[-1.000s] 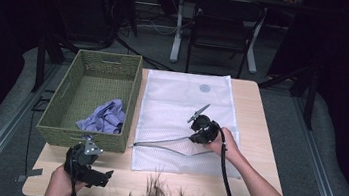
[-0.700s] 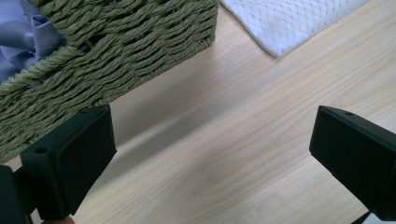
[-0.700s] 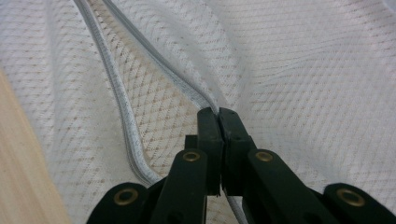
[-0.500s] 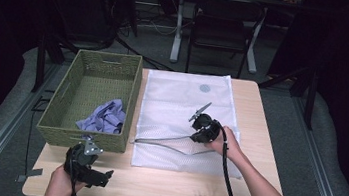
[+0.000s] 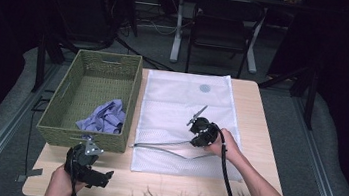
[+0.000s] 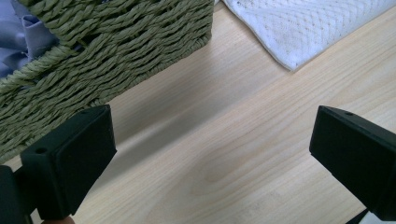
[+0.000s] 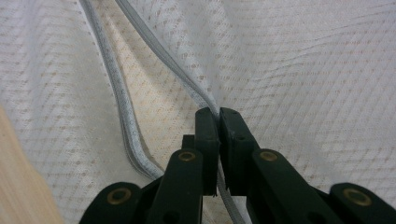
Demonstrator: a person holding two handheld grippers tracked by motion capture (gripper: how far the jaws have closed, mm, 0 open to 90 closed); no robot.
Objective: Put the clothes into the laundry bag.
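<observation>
Right fingers clamped on the mesh bag's zipper edge; left fingers apart over bare counter.

The right gripper [image 7: 218, 114] has its 2 fingers [image 7: 207, 140] pressed together on the upper zipper edge [image 7: 159, 51] of the white mesh laundry bag [image 5: 187, 104]. From the pinch that edge runs ahead of the fingers, while the lower zipper edge [image 7: 114, 88] bows off to one side, leaving the mouth partly open. In the high view the opening's long axis lies sideways toward the left gripper [image 5: 97, 176], which hangs well apart from it. Beyond those spread fingers [image 6: 70, 158] stand the green woven basket [image 5: 59, 114] with a lavender cloth [image 5: 104, 117] and the wooden counter [image 5: 257, 108]; past it, a dim room with a chair [image 5: 226, 29].
</observation>
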